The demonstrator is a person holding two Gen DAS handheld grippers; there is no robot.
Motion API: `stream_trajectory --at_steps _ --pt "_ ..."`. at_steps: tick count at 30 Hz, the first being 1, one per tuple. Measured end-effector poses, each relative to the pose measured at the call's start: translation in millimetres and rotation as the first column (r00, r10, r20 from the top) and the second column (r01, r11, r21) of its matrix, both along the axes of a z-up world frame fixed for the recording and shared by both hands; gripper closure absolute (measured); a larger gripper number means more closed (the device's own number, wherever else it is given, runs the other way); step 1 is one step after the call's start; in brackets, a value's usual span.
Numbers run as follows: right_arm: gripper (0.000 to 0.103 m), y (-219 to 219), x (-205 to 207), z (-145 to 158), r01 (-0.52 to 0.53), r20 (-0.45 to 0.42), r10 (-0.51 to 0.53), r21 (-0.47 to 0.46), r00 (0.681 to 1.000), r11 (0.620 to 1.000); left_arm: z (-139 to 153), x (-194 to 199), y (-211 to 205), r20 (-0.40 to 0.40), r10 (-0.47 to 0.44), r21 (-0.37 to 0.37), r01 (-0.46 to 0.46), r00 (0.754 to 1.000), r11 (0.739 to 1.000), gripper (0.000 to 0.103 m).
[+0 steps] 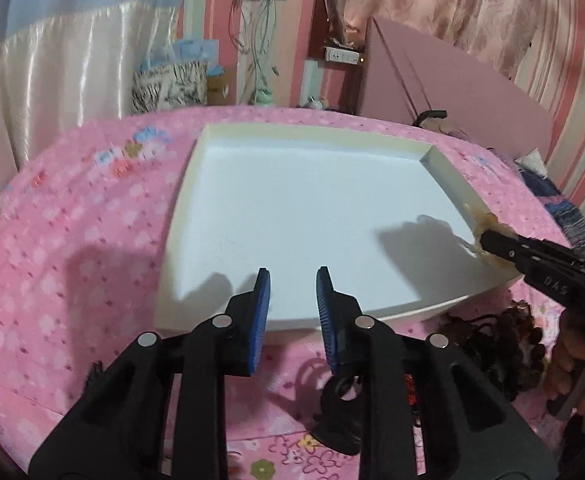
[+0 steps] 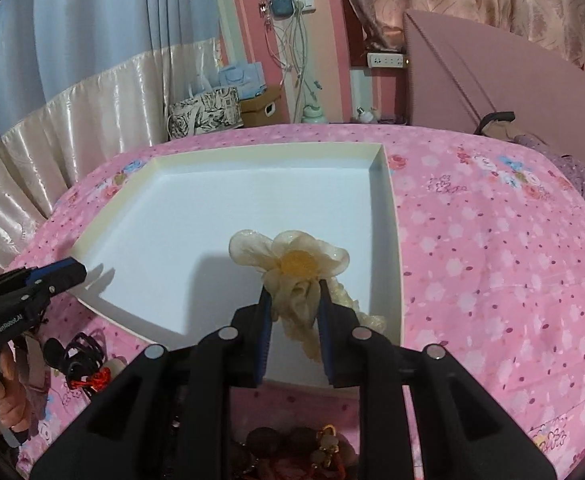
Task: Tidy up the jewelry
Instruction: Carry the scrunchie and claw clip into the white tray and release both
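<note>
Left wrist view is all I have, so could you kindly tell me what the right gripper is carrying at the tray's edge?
Observer: The right gripper is shut on a cream fabric flower with an amber centre, held over the white tray.
Operator: Thank you. Is anything trailing from it?
Observer: Yes, a pale ruffled band hangs behind the right finger into the tray.
Operator: And what lies beneath that gripper?
Observer: Dark brown beads with a gold charm, on the pink bedspread.
</note>
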State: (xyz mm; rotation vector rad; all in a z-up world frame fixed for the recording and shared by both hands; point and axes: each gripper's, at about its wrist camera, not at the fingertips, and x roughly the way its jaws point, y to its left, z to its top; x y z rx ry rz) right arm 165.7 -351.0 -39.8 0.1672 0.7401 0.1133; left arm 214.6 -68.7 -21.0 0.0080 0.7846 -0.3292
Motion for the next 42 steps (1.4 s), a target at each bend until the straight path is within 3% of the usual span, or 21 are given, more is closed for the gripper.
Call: stream_trajectory --at_steps 6,8,11,16,18,23,26,30,35,42 --pt "0.082 -7.8 -6.0 -0.4 0.003 0.023 -0.003 0.035 1.0 0.999 14.5 -47.1 -0.2 0.04 -0.056 0.018 0.055 0.998 0.998 0.058" --pt "0.082 -9.4 -5.9 -1.2 0.006 0.029 -0.007 0.046 1.0 0.999 13.4 -64.2 -9.8 0.049 -0.08 0.07 0.076 0.996 0.995 0.046" --pt "0.082 -11.6 -6.8 -4.1 0.002 0.029 -0.005 0.071 1.0 0.997 -0.8 -72.1 -18.5 0.017 -0.093 0.111 0.09 0.996 0.99 0.046" --pt "0.082 -17.1 -9.2 -4.8 -0.001 0.03 -0.001 0.085 1.0 0.996 -21.1 -64.6 -15.8 -0.035 -0.073 0.09 0.076 0.997 0.993 0.046" --pt "0.082 -17.4 -8.8 -6.6 -0.004 0.025 0.001 0.091 1.0 0.996 -28.8 -58.9 -18.7 -0.061 -0.087 0.078 0.092 0.994 0.993 0.053" --pt "0.082 -17.6 -9.4 -6.1 -0.009 0.023 0.006 0.096 1.0 0.995 -22.2 -58.6 -14.8 -0.024 -0.073 0.054 0.074 0.997 0.996 0.058" --pt "0.082 -16.3 -8.7 -0.7 -0.011 0.03 0.008 0.09 1.0 0.996 -0.7 -58.1 -11.1 0.039 -0.059 0.059 0.057 0.997 0.997 0.058" --pt "0.082 -14.3 2.6 -0.4 -0.007 -0.003 0.008 0.071 1.0 0.997 18.1 -30.1 -4.5 0.076 -0.022 0.075 0.016 0.997 0.997 0.058" --pt "0.082 -7.7 12.0 -10.5 0.004 -0.062 -0.002 0.036 0.998 0.999 6.7 16.6 3.5 0.022 0.056 0.054 -0.057 0.998 0.997 0.058" --pt "0.079 -11.6 12.8 -16.3 0.025 -0.074 -0.024 0.018 0.997 1.0 -11.4 37.8 -2.0 -0.045 0.091 0.086 -0.087 0.995 0.993 0.057"
